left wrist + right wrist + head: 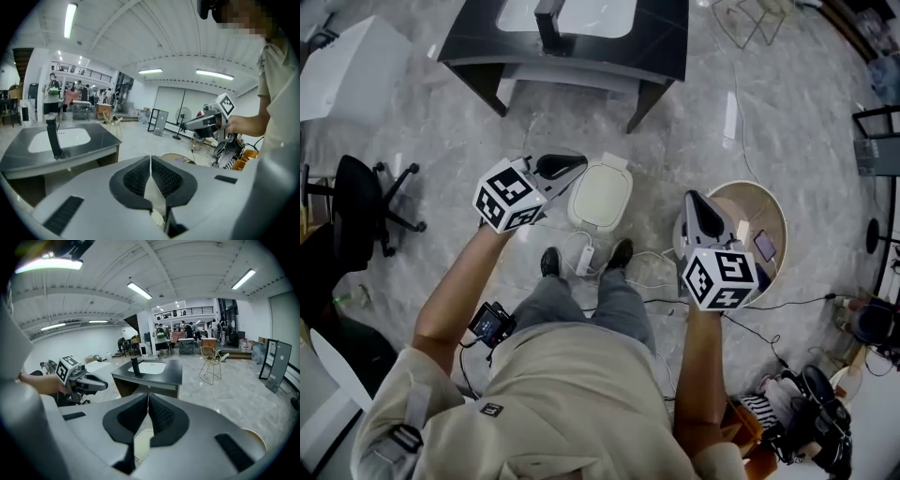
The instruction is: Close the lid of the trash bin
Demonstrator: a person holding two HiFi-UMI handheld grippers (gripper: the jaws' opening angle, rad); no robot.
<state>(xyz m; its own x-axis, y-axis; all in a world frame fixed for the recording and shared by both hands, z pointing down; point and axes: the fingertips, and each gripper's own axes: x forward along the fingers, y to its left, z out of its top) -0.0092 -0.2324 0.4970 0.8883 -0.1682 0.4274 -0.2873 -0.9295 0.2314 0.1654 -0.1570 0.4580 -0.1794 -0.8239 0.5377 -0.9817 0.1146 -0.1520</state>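
While the person (553,394) stood just behind the trash bin (600,217) and looked steeply down, both bare forearms reached forward with a gripper in each hand. Held above the bin's left side, the left gripper (579,166) had its jaws clenched together, and its ribbed pads met with nothing between them. Off to the bin's right, the right gripper (694,199) was likewise closed and empty, its pads pressed tip to tip. Neither gripper touched the bin; each was nearer the camera than the bin was.

Lower down, the person's dark shoes (550,262) stood on the floor just short of the bin. A small white adapter (585,259) on a cord lay between them. The bin itself was a small white one on the pale marble floor (787,122), and its cream lid (602,194) lay flat down over the opening.

Near the bin's right side stood a round tan table (769,202) with a small dark device (765,247) on it. Beyond the bin stood a black counter (661,37) with a white basin (609,17) set in its top and a dark tap (549,28) rising beside the basin. Well to the bin's left sat a black office chair (358,202). In the two gripper views, people could be seen far off beyond the counter, too small to describe.
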